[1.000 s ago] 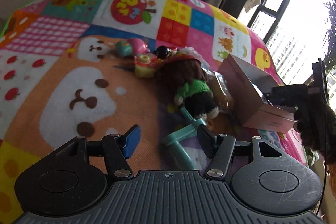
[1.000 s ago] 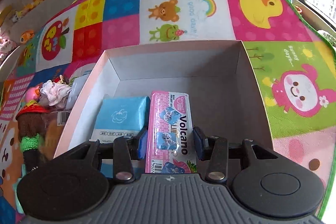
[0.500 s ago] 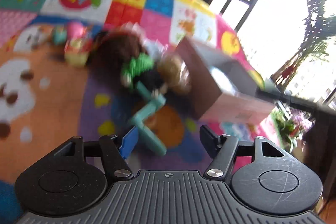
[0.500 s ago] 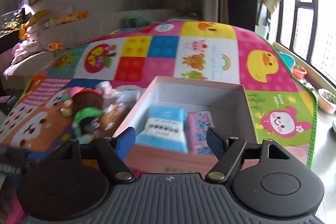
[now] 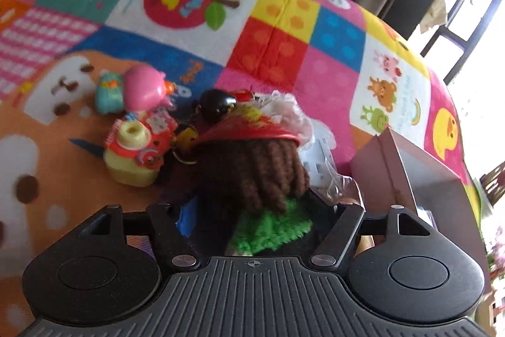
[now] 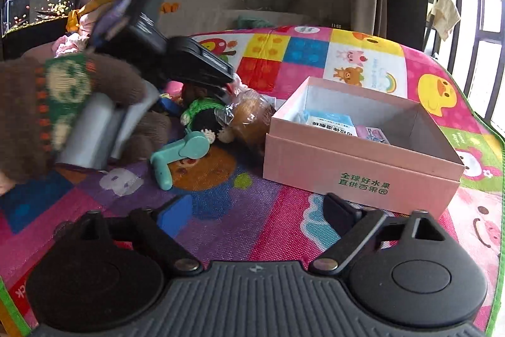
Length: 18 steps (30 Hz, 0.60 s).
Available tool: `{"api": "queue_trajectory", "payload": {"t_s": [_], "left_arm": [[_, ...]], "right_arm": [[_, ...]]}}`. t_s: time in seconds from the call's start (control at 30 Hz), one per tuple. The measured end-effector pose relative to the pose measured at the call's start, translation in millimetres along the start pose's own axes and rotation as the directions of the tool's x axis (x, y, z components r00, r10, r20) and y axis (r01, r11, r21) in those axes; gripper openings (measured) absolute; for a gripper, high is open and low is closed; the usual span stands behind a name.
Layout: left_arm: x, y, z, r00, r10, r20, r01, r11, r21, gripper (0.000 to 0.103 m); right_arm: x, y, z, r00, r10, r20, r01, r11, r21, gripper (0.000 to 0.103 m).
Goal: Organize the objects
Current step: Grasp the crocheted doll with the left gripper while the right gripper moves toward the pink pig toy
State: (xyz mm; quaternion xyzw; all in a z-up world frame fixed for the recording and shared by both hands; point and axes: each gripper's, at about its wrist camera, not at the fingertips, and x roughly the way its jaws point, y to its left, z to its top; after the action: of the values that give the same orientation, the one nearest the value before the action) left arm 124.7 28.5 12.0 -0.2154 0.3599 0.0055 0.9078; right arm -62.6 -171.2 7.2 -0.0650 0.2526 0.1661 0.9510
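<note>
Straddling one knitted doll (image 5: 249,176): left hand-held gripper (image 5: 262,210) widening | right hand-held gripper (image 6: 255,210) widening, empty | one pink box (image 6: 356,166)

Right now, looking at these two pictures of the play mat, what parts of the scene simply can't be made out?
- Left view: the knitted doll is hidden below its green collar by the tongs' body; whether the pads touch it is unclear.
- Left view: the pink box is cut off by the tongs; its contents are hidden.
- Right view: the packets in the box are half hidden by its front wall.
- Right view: the left tongs are motion-blurred.
</note>
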Motion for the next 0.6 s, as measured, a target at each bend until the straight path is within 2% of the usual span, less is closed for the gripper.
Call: {"api": "queue_trajectory", "payload": {"t_s": [0.1, 0.23, 0.33, 0.4, 0.5, 0.6], "left_arm": [[3.0, -4.6, -1.6, 1.0, 0.014, 0.016, -0.015, 0.999, 0.046, 0.069], [-11.6, 14.8, -6.2, 0.996, -0.084, -0.02, 0.086, 0.995, 0.06, 0.064], [-39.8, 42.2, -17.4, 0.996, -0.088, -0.001, 0.087, 0.991, 0.104, 0.063], [-62.4, 65.5, -26.6, 0.996, -0.092, 0.019, 0.089, 0.99, 0.11, 0.063], [-90.1, 99.5, -35.2, 0.995, -0.09, 0.042, 0.087, 0.993, 0.078, 0.063], [-106.0, 126.1, -38.4, 0.993, -0.088, 0.083, 0.085, 0.996, 0.039, 0.063]], "right_arm": [[4.6, -4.6, 0.1, 1.0, 0.014, -0.026, -0.014, 1.0, 0.024, 0.097], [10.8, -13.9, 0.9, 0.997, 0.024, -0.071, -0.018, 0.996, 0.086, 0.097], [12.6, -17.0, 0.9, 0.996, 0.032, -0.082, -0.024, 0.994, 0.106, 0.098], [13.7, -14.2, 1.7, 0.996, 0.031, -0.087, -0.023, 0.996, 0.089, 0.098], [15.9, -0.8, 10.4, 0.997, 0.035, -0.072, -0.035, 0.999, 0.001, 0.098], [24.2, 14.2, 40.1, 0.993, 0.09, -0.076, -0.094, 0.994, -0.048, 0.098]]}}
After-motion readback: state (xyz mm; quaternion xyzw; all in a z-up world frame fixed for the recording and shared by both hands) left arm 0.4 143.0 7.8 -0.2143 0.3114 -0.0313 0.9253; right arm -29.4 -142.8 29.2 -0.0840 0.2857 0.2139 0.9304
